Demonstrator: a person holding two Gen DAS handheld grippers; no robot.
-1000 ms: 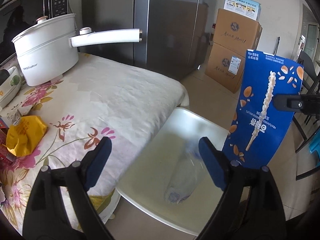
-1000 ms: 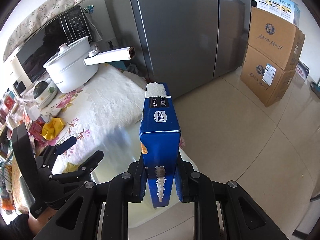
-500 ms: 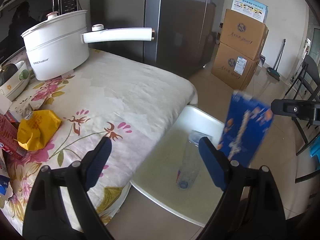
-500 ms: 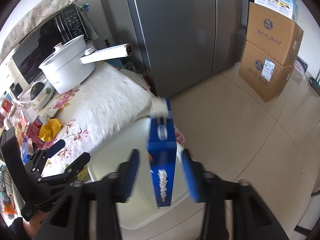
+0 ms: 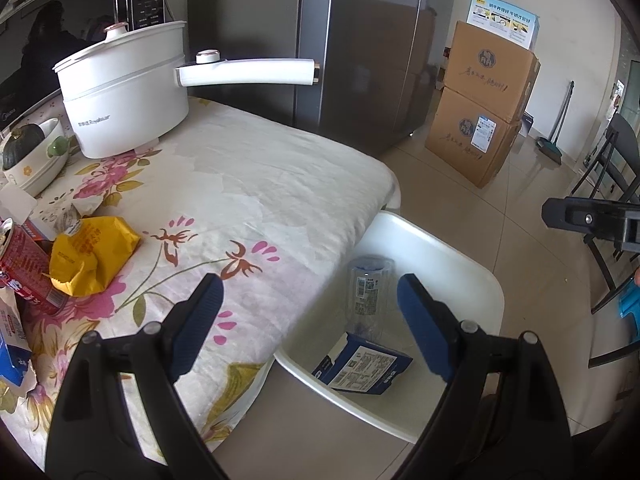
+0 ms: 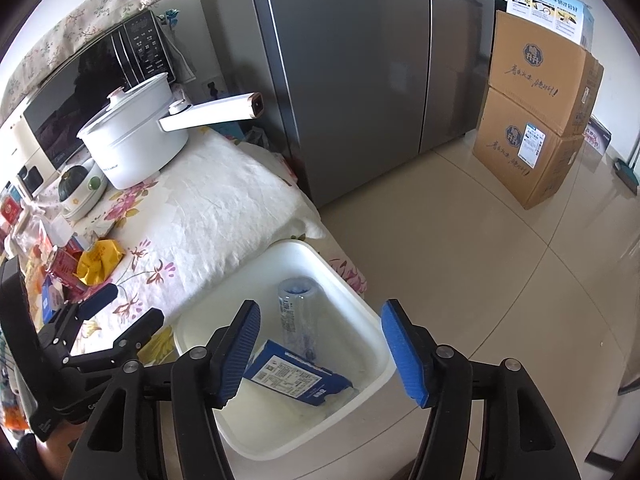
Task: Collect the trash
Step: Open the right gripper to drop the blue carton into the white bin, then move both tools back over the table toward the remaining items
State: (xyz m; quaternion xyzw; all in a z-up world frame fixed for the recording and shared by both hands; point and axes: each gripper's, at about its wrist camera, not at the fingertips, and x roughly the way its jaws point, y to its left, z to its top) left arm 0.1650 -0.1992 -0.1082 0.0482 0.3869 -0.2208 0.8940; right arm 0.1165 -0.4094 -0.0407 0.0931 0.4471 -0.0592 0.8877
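Observation:
A white bin (image 6: pixel 360 308) (image 5: pixel 460 256) stands on the floor beside the table. Inside it lie a blue snack box (image 6: pixel 296 378) (image 5: pixel 362 366) and a clear plastic bottle (image 6: pixel 294 316) (image 5: pixel 368 292). My right gripper (image 6: pixel 324 354) hangs above the bin; its jaws are opening and nothing is between them. My left gripper (image 5: pixel 310 326) stands open over the table's edge and the bin, holding nothing. On the flowered tablecloth (image 5: pixel 248 184) lie a crumpled yellow wrapper (image 5: pixel 90 252) (image 6: pixel 98 260) and a red can (image 5: pixel 24 264) (image 6: pixel 60 266).
A white pot with a long handle (image 5: pixel 124 88) and a small bowl (image 5: pixel 36 156) stand at the table's back. A grey fridge (image 6: pixel 360 60) and stacked cardboard boxes (image 6: pixel 536 128) stand beyond. A black chair (image 5: pixel 612 168) is at the right. More packets clutter the table's left edge.
The right gripper let go of the blue snack box, which dropped into the white bin and now lies flat by the bottle. The left gripper's view has shifted slightly toward the table.

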